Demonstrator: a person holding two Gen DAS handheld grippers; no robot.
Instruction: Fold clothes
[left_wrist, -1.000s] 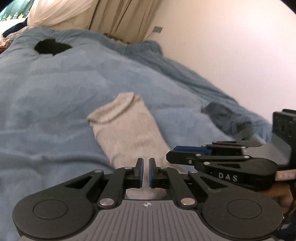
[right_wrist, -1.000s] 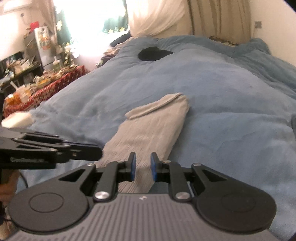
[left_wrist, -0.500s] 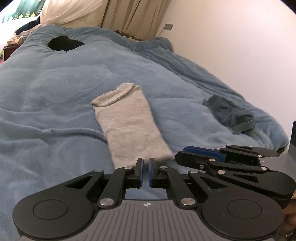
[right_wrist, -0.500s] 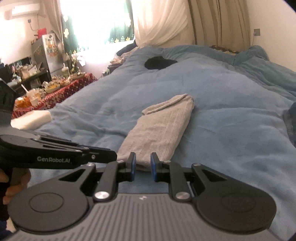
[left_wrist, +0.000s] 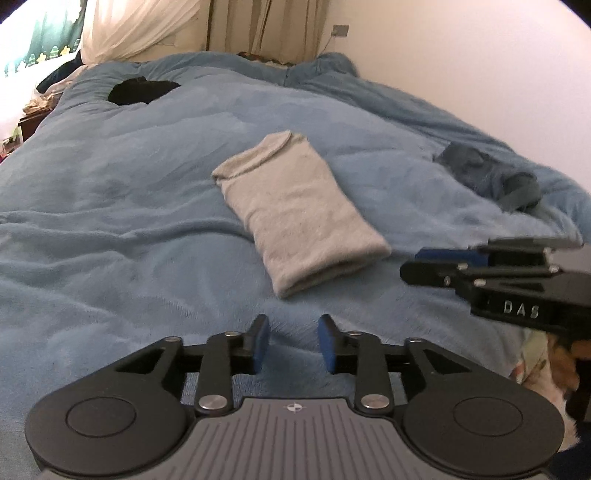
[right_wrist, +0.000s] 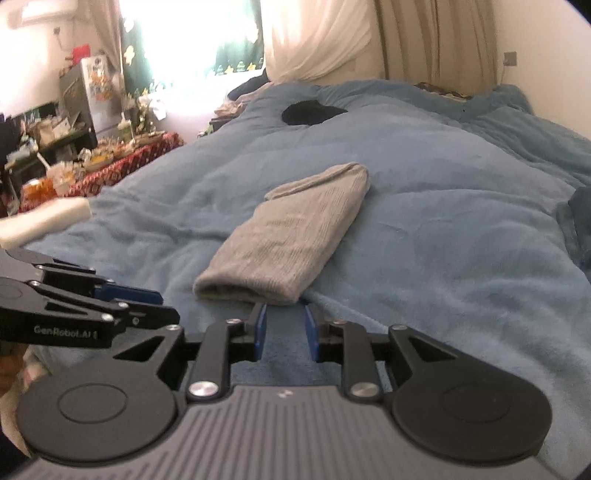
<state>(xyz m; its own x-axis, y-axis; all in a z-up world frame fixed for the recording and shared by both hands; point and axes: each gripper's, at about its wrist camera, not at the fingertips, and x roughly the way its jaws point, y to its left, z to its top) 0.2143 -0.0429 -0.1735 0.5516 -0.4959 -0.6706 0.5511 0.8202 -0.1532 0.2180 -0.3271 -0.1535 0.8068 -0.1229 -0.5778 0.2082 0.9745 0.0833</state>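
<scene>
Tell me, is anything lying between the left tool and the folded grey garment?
Nothing but bare blue blanket: the left wrist view shows an open strip of it between the left tool and the grey garment.

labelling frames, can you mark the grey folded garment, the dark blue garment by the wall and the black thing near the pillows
grey folded garment (left_wrist: 299, 206), left wrist view, middle of its top face
dark blue garment (left_wrist: 487, 173), left wrist view, its crumpled middle
black thing (right_wrist: 312, 112), right wrist view, its centre
</scene>
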